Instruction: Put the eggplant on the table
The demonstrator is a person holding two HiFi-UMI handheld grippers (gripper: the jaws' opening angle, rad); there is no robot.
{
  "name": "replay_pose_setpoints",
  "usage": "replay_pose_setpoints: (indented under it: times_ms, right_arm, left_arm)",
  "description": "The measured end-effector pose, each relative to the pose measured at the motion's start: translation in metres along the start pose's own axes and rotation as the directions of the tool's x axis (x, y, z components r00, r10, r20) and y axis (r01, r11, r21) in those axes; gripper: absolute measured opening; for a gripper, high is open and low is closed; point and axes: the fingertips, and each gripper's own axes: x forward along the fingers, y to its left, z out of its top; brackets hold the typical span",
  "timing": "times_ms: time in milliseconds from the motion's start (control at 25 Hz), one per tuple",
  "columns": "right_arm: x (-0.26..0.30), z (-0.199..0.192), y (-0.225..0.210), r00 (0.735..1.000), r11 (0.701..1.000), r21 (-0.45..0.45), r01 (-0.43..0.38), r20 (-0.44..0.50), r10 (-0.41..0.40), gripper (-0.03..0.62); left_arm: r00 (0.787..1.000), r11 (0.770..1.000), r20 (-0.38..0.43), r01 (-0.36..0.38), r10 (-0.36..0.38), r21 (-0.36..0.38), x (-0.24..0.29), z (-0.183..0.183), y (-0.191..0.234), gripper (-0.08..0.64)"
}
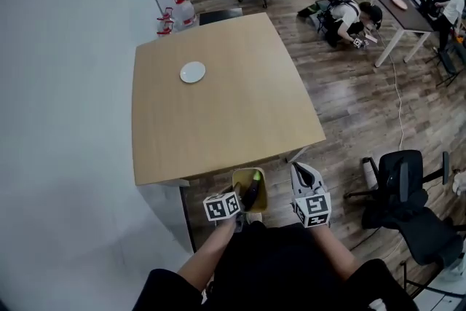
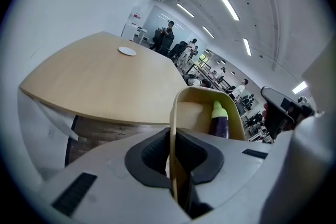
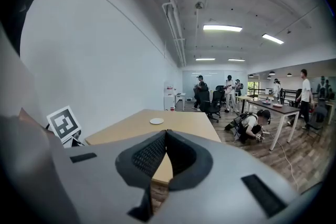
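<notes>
A dark purple eggplant [image 1: 251, 192] with a green cap lies in a small tan tray [image 1: 260, 175], just short of the near edge of the wooden table [image 1: 226, 113]. My left gripper [image 1: 237, 206] is shut on the tray's near rim. In the left gripper view the rim [image 2: 172, 144] runs edge-on between the pads, and the eggplant [image 2: 219, 120] rests in the tray beyond. My right gripper [image 1: 305, 175] hovers beside the tray on the right, shut with nothing in it. Its tips [image 3: 164, 132] meet in the right gripper view.
A white round plate [image 1: 193, 72] sits on the far left part of the table. A black office chair [image 1: 408, 209] stands to my right. A white wall runs along the left. Further off are desks, chairs, standing people and a person crouched on the floor [image 1: 347, 18].
</notes>
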Motion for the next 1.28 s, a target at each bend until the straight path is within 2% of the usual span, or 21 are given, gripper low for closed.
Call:
replay_pose_setpoints:
  times_ms: [120,400,560,800,1080,1280]
  right_arm:
    - [0.016,0.006,0.0,1.0,1.0,-0.009,-0.001,-0.004,0.001,0.06]
    - [0.056,0.011,-0.011,0.999,0.999,-0.027,-0.038,0.002,0.038,0.06]
    - [0.096,0.021,-0.025,0.998,0.999,-0.009,-0.053,0.021,0.053,0.06]
    - [0.152,0.036,-0.062,0.997,0.997,0.008,-0.079,0.028,0.079,0.06]
    - [0.208,0.06,-0.118,0.996,0.995,0.04,-0.089,0.036,0.087,0.06]
    - [0.234,0.06,-0.15,0.991,0.991,0.04,-0.126,0.04,0.125,0.06]
  left_arm:
    - [1.0,1.0,0.0,0.006,-0.006,0.023,0.01,0.025,0.006,0.021]
    - [1.0,1.0,0.02,-0.004,0.004,-0.015,0.044,0.064,0.013,0.023]
    - [0.999,1.0,0.034,-0.03,0.03,-0.009,0.07,0.102,0.017,0.023]
    - [0.996,0.996,0.037,-0.084,0.085,-0.015,0.107,0.153,0.019,0.021]
    - [0.994,0.994,0.002,-0.107,0.107,-0.008,0.168,0.208,0.011,0.021]
    - [0.993,0.993,-0.016,-0.115,0.115,-0.004,0.218,0.236,0.001,0.021]
